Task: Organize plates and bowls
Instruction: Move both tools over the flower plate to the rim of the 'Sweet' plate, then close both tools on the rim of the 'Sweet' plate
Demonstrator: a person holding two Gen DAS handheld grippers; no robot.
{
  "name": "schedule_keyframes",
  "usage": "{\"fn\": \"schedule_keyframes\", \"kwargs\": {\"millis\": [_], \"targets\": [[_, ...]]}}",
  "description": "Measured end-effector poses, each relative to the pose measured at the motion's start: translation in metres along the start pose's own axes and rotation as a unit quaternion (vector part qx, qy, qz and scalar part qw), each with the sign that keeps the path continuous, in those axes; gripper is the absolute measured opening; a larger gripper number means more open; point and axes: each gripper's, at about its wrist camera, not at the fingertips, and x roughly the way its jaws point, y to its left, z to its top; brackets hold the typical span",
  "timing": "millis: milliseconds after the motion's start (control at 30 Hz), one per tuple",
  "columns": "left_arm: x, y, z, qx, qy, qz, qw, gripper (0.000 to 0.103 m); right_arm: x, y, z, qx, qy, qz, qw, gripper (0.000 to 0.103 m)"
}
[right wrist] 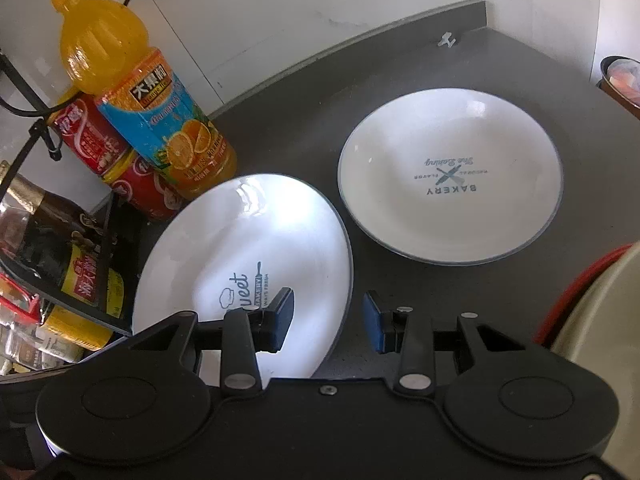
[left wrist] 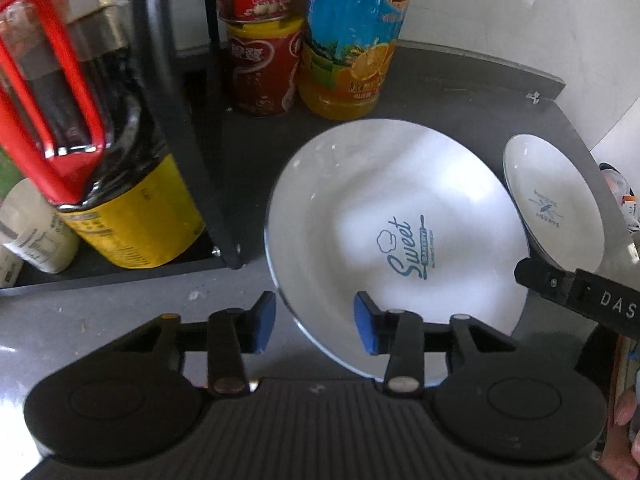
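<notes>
Left view: left gripper (left wrist: pixel 315 323) low in the frame, blue pads parted and straddling the near-left rim of the Sweet plate (left wrist: pixel 384 240); left pad over the grey counter (left wrist: pixel 120 320), right pad over the plate's white face, neither seen pressing on the rim. Sweet plate centre-right of the frame, flat on the counter. Bakery plate (left wrist: pixel 556 200) at the right edge, just beside the Sweet plate, with the other gripper's black finger at its lower rim. Upper centre: juice bottle (left wrist: pixel 352 36) and stacked red cans (left wrist: pixel 264 68). Left of the frame: black rack (left wrist: pixel 168 80) holding a dark sauce bottle (left wrist: pixel 132 184) and a red-framed utensil (left wrist: pixel 52 104).

Right view: right gripper (right wrist: pixel 328 322) low in the frame, pads apart, astride the right rim of the Sweet plate (right wrist: pixel 256 240); left pad over the plate's face, right pad over bare counter (right wrist: pixel 312 120), no clamping seen. Sweet plate lower left of centre. Bakery plate (right wrist: pixel 450 176) upper right, lying flat, apart from the Sweet plate by a narrow gap. Juice bottle (right wrist: pixel 132 92) and red cans (right wrist: pixel 92 136) upper left, touching. Sauce bottle (right wrist: pixel 68 248) at the left edge.
</notes>
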Motion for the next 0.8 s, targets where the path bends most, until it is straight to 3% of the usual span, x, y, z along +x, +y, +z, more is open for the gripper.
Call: {"fn": "schedule_keyframes", "kwargs": {"millis": [200,400,800], "targets": [[0.01,0.0,0.003,-0.002,0.004,0.01,0.9999,0.036,0.013,0.0,0.002,-0.001,0.008,0.0,1.0,0.028],[0.017,0.006,0.005,-0.015,0.002,0.02,0.9997,0.024,0.023,-0.004,0.002,0.005,0.011,-0.007,1.0,0.02],[0.026,0.01,0.006,-0.029,-0.006,0.018,0.9994,0.02,0.043,-0.003,0.005,0.012,0.011,-0.01,1.0,0.019]]}}
